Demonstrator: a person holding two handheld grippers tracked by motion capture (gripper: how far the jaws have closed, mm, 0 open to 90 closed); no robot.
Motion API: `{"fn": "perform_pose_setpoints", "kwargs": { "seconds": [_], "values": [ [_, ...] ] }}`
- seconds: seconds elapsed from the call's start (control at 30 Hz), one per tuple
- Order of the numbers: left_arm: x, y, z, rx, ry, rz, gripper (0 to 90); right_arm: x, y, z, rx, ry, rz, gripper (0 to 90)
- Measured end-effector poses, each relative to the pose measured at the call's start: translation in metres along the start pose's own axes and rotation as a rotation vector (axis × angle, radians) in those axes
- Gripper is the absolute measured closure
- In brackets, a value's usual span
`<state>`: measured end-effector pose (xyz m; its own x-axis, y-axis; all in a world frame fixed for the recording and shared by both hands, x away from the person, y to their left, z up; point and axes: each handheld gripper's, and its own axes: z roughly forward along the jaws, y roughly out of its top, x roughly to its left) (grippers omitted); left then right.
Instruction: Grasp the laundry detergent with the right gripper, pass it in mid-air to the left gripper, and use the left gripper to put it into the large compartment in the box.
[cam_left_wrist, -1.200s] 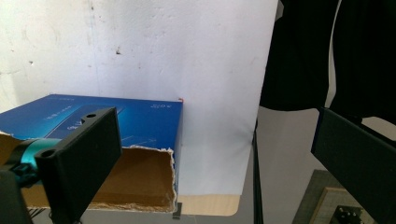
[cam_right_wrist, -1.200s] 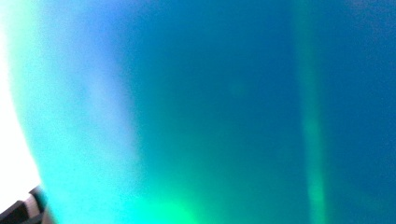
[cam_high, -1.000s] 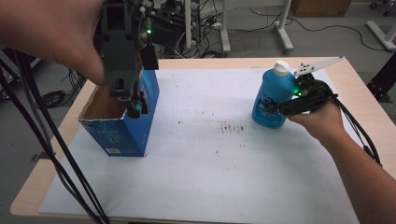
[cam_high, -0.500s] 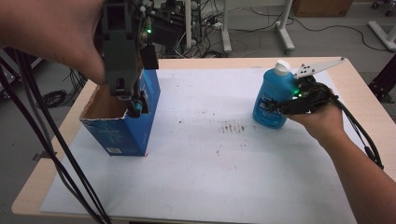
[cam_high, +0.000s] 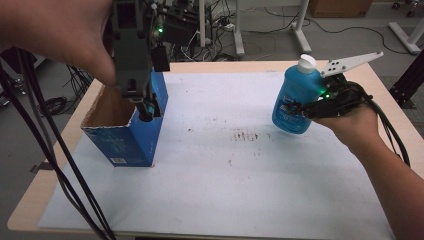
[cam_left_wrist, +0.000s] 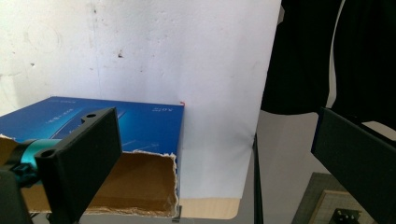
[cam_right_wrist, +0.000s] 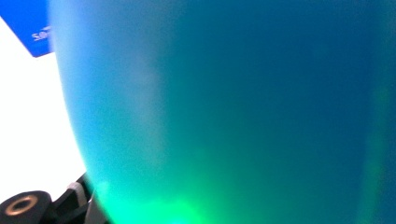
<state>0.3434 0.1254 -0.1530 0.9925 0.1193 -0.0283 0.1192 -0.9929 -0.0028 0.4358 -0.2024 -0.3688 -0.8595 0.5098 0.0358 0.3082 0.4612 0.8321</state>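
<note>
A blue bottle (cam_high: 300, 82) with a white cap hangs tilted just above the table at the right. My right gripper (cam_high: 292, 111) is shut on its lower body, and its jaws have just been closing on it. The bottle's blue wall (cam_right_wrist: 233, 102) is pressed close to the camera in the right gripper view. At the left stands an open blue cardboard box (cam_high: 117, 142) with a torn rim. My left gripper (cam_high: 145, 107) points down over its right wall. Its jaws (cam_left_wrist: 215, 119) stand wide apart, open, with the box's (cam_left_wrist: 140, 126) edge between them, untouched.
A white paper sheet (cam_high: 225, 175) with dark smudges in the middle covers most of the wooden table (cam_high: 30, 200). Black cables (cam_high: 50, 150) hang down the left side. Stand legs and more cables lie on the floor behind the table.
The right gripper has closed on the bottle and lifted it slightly off the paper, tilting it. The left hand and the box have stayed put.
</note>
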Motion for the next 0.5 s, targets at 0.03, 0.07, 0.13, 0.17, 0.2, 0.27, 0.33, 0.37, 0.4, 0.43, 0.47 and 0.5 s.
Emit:
{"fn": "perform_pose_setpoints", "kwargs": {
  "seconds": [0.03,0.07,0.13,0.17,0.2,0.27,0.33,0.37,0.4,0.43,0.47,0.5],
  "values": [
    [0.0,0.001,0.0,-0.006,0.002,-0.002,1.7,0.005,0.005,-0.006,0.009,0.006,-0.015,45.9],
    [0.001,0.002,0.0,-0.005,0.002,0.002,1.7,0.007,0.008,-0.008,0.013,0.01,-0.024,45.9],
    [0.0,0.005,0.0,-0.011,0.005,0.002,1.7,0.01,0.01,-0.011,0.016,0.019,-0.032,45.9],
    [0.001,0.007,-0.001,-0.015,0.006,0.004,1.7,0.015,0.016,-0.015,0.021,0.03,-0.05,46.0],
    [0.0,0.008,-0.001,-0.019,0.006,0.003,1.7,0.017,0.017,-0.017,0.022,0.033,-0.058,45.9],
    [0.0,0.011,-0.001,-0.021,0.008,0.005,1.7,0.024,0.023,-0.021,0.03,0.049,-0.077,46.0],
    [-0.001,0.014,0.0,-0.024,0.01,0.008,1.7,0.031,0.028,-0.024,0.039,0.064,-0.095,45.9],
    [0.0,0.015,0.0,-0.02,0.01,0.008,1.7,0.035,0.03,-0.025,0.042,0.074,-0.109,45.9],
    [0.0,0.015,0.0,-0.02,0.01,0.008,1.7,0.035,0.03,-0.025,0.042,0.074,-0.109,45.9],
    [0.0,0.017,0.0,-0.019,0.012,0.007,1.7,0.045,0.036,-0.026,0.048,0.098,-0.129,45.9],
    [0.0,0.019,0.001,-0.027,0.013,0.002,1.7,0.05,0.038,-0.027,0.049,0.108,-0.136,45.9],
    [0.0,0.019,0.001,-0.027,0.013,0.002,1.7,0.05,0.038,-0.027,0.049,0.108,-0.136,45.9]
  ]
}}
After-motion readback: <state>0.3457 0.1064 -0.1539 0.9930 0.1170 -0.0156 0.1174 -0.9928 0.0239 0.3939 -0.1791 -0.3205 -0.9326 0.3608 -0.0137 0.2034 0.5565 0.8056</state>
